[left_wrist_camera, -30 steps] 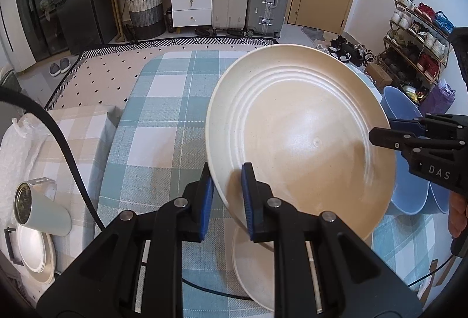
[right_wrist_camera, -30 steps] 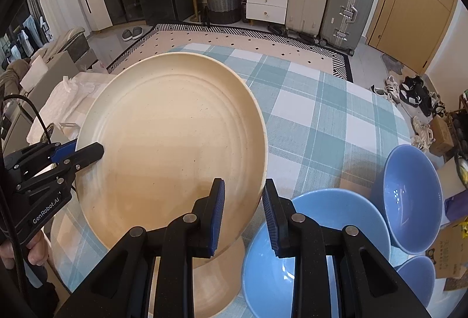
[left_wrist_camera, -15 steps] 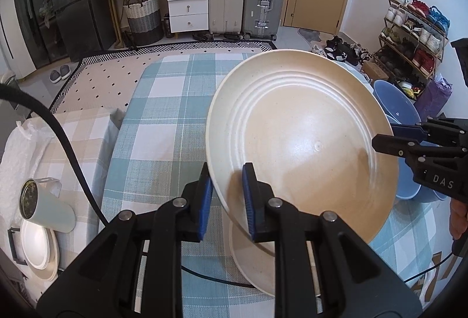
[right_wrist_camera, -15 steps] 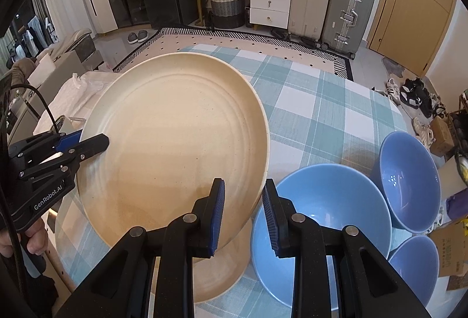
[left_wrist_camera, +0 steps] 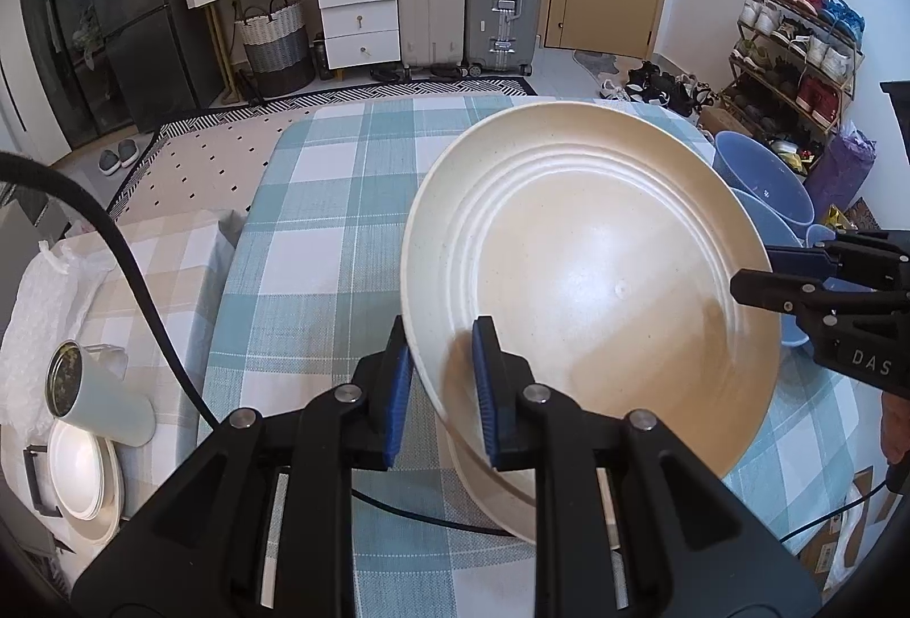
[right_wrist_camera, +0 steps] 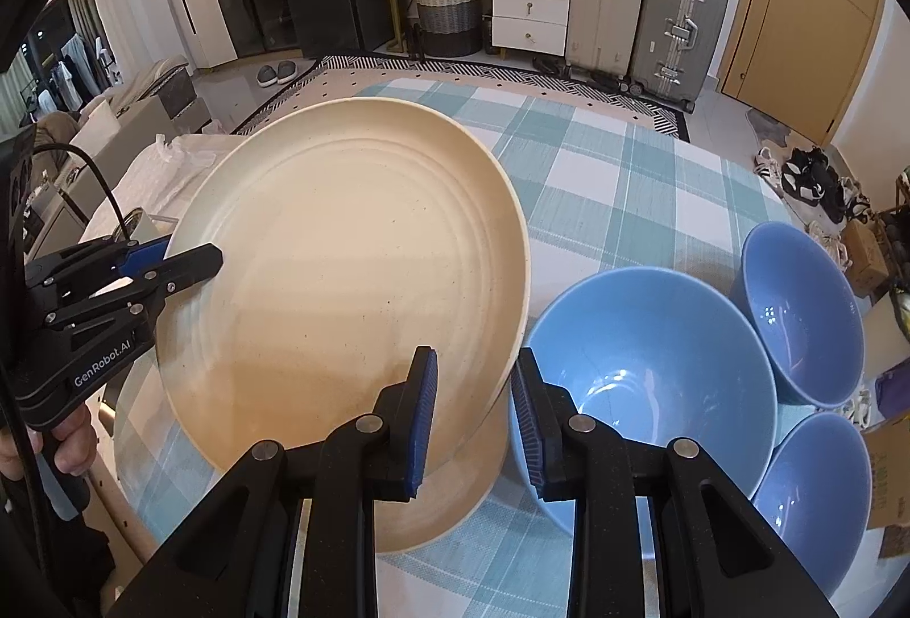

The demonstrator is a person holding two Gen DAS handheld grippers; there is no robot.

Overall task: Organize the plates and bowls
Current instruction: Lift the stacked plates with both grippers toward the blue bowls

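Observation:
A large cream plate (left_wrist_camera: 591, 277) (right_wrist_camera: 347, 271) hangs tilted over the checked table, held at opposite rims. My left gripper (left_wrist_camera: 441, 351) is shut on its near-left rim and shows in the right wrist view as the left gripper (right_wrist_camera: 193, 260). My right gripper (right_wrist_camera: 472, 379) is shut on its near-right rim and shows in the left wrist view as the right gripper (left_wrist_camera: 756, 277). Directly below lies a second cream plate (left_wrist_camera: 495, 493) (right_wrist_camera: 443, 504), mostly hidden. A big blue bowl (right_wrist_camera: 642, 362) sits just right of it. Two smaller blue bowls (right_wrist_camera: 802, 311) (right_wrist_camera: 819, 493) stand further right.
The checked tablecloth (left_wrist_camera: 318, 220) reaches to the far edge. A lower side table at the left holds a pale mug (left_wrist_camera: 96, 396) and stacked white plates (left_wrist_camera: 79, 470). A black cable (left_wrist_camera: 142, 288) crosses there. A hand (right_wrist_camera: 62, 442) grips the left tool.
Both grippers have carried the cream plate sideways across the table, still gripping it. The blue bowls now sit higher in both views, and more of the lower plate shows.

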